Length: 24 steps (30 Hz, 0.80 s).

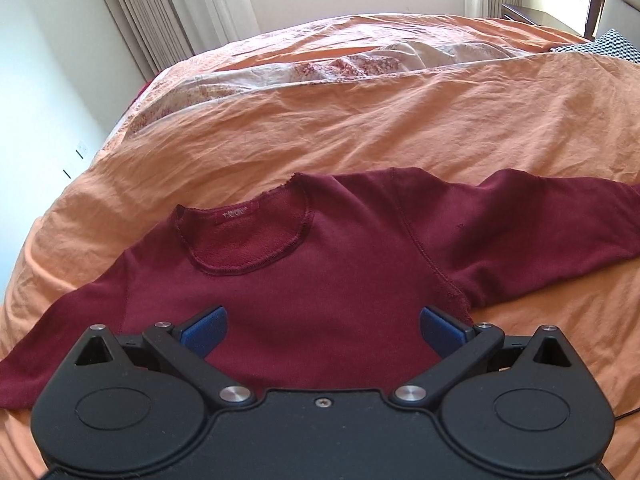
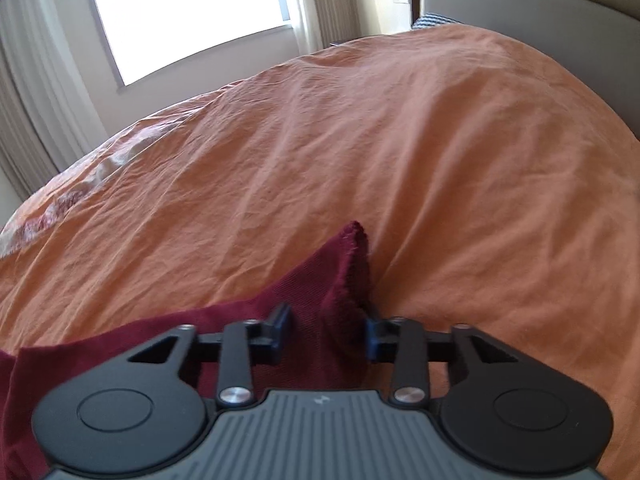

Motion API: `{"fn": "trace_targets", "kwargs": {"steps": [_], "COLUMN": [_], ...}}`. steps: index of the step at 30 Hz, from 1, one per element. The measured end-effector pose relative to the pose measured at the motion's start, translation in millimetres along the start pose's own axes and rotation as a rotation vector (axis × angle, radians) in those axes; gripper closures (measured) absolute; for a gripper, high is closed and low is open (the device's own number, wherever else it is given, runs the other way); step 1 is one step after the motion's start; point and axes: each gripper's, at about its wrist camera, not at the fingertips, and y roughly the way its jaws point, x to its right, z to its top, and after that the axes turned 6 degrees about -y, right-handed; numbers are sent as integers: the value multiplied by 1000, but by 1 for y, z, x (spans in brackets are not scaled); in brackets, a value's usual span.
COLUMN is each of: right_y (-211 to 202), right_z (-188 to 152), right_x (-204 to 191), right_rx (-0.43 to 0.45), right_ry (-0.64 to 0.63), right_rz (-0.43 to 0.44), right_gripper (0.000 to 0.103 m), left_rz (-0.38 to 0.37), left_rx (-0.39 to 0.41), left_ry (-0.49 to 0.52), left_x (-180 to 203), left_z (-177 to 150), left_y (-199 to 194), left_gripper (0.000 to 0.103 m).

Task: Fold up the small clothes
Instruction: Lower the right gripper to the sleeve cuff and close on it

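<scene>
A dark red long-sleeved sweater [image 1: 320, 272] lies spread flat on the orange bedcover [image 1: 360, 120], neckline away from me and both sleeves stretched out sideways. My left gripper [image 1: 324, 330] hovers over the sweater's chest, open wide, with nothing between its blue pads. In the right wrist view, the cuff end of the sweater's sleeve [image 2: 340, 264] stands up bunched between the fingers of my right gripper [image 2: 328, 332], which is shut on it. The cuff tip rises off the bedcover [image 2: 400, 140] and casts a shadow to its right.
A folded-back strip of white and red patterned bedding [image 1: 320, 68] crosses the bed beyond the sweater. A checkered pillow [image 1: 612, 44] lies at the far right. Curtains [image 1: 140, 20] and a window [image 2: 188, 16] stand behind; the bed edge drops off at left.
</scene>
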Motion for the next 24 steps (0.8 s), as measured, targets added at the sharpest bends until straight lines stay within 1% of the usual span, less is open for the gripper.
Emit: {"fn": "trace_targets", "kwargs": {"steps": [1, 3, 7, 9, 10, 12, 15, 19, 24], "right_y": [0, -1, -15, -30, -39, -59, -92, -124, -140], "right_z": [1, 2, 0, -2, -2, -4, -7, -12, -40], "right_x": [1, 2, -12, -30, -42, -76, -138, -228, -339], "right_rx": [-5, 3, 46, 86, 108, 148, 202, 239, 252], "right_ry": [-3, -16, -84, -144, -194, -316, -433, -484, -528], "right_rz": [-16, -14, -40, -54, -63, -89, -85, 5, 122], "right_gripper": [86, 92, 94, 95, 95, 95, 94, 94, 94], "left_rz": [4, 7, 10, 17, 21, 24, 29, 35, 52], "left_rx": [3, 0, 2, 9, 9, 3, 5, 8, 14], "left_ry": [1, -5, -18, -19, -21, -35, -63, -107, -124], "left_x": [-1, -4, -12, -17, -21, -30, -50, -89, -148], "left_z": [0, 0, -1, -2, -3, -4, -6, -9, -15], "left_y": [0, 1, -1, -5, -7, -10, -19, -31, -41], "left_gripper": [1, 1, 1, 1, 1, 1, 1, 1, 1]}}
